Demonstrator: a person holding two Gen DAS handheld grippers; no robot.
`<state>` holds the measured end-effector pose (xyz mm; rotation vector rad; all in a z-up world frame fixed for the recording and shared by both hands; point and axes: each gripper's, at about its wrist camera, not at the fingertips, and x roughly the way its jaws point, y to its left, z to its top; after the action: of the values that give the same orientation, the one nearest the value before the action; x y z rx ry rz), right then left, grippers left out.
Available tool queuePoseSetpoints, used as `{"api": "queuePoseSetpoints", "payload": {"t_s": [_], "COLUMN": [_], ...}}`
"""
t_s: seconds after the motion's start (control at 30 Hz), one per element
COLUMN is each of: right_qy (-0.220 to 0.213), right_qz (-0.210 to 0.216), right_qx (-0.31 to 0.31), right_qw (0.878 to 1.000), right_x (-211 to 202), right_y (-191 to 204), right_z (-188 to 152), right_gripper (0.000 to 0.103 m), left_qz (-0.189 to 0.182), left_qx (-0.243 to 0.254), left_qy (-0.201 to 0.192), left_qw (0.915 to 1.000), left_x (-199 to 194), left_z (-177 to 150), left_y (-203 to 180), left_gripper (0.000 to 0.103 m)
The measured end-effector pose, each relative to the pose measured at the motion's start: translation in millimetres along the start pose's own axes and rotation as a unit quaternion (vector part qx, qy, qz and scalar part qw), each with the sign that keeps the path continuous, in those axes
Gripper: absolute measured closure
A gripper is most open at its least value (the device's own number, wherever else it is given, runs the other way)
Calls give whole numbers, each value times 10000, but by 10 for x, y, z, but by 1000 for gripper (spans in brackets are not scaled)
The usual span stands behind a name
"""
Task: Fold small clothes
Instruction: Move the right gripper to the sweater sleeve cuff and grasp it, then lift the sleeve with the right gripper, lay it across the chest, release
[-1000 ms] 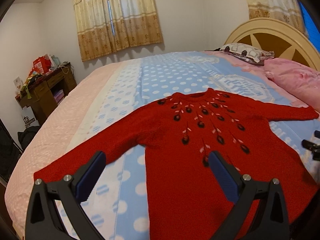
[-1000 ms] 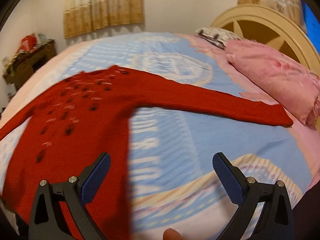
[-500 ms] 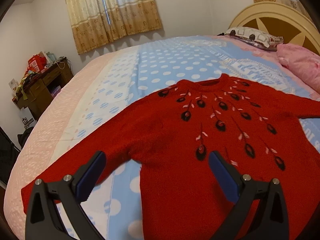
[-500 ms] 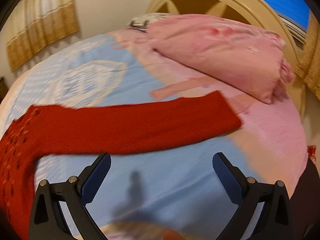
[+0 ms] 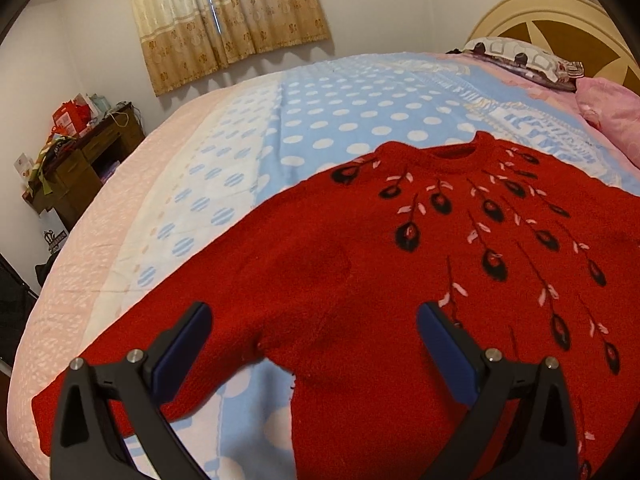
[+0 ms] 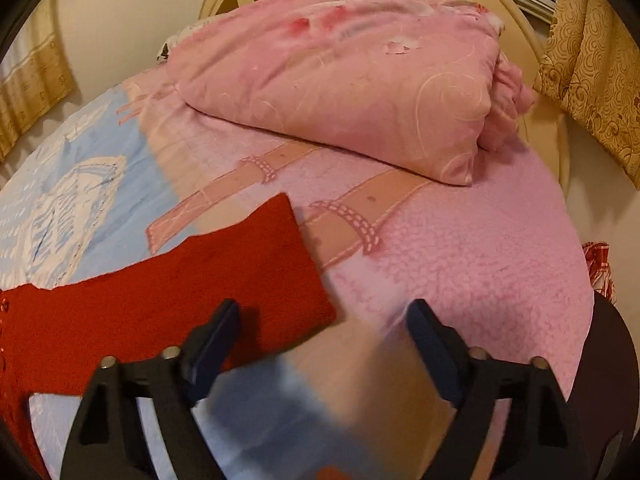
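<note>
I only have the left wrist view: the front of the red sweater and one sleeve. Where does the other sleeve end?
Observer: The sweater's other sleeve lies flat, and its cuff rests on the pink part of the bedcover, short of the pink folded quilt.
Operator: Is the right gripper on it yet?
Observer: No. The right gripper sits by the cuff's end; its jaws are closing, with nothing pinched between them yet.
Operator: Anything lying on that sleeve?
Observer: Nothing; the part in view is bare, with its cuff edge straight.
</note>
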<state>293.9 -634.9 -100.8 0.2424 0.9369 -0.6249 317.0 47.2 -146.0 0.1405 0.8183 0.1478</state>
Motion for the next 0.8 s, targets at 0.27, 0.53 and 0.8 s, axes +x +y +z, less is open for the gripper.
{"api": "queuePoseSetpoints", "payload": {"t_s": [0.27, 0.53, 0.8], "right_qy": [237, 132, -211], "right_qz": [399, 875, 1301], "right_qx": [-314, -316, -620], "right_qw": [9984, 9956, 9893], "right_x": [89, -118, -535], "right_y": [224, 527, 1054], "right_z": [90, 132, 217], "right_gripper": [76, 84, 84], "left_qz": [-132, -176, -207], "left_qx": [-227, -277, -463], "left_qy": [145, 39, 46], "left_qw": [9995, 9995, 9987], "left_x": [101, 26, 26], "left_z": [-53, -96, -179], "left_y": [71, 191, 332], "left_gripper": [0, 0, 0]}}
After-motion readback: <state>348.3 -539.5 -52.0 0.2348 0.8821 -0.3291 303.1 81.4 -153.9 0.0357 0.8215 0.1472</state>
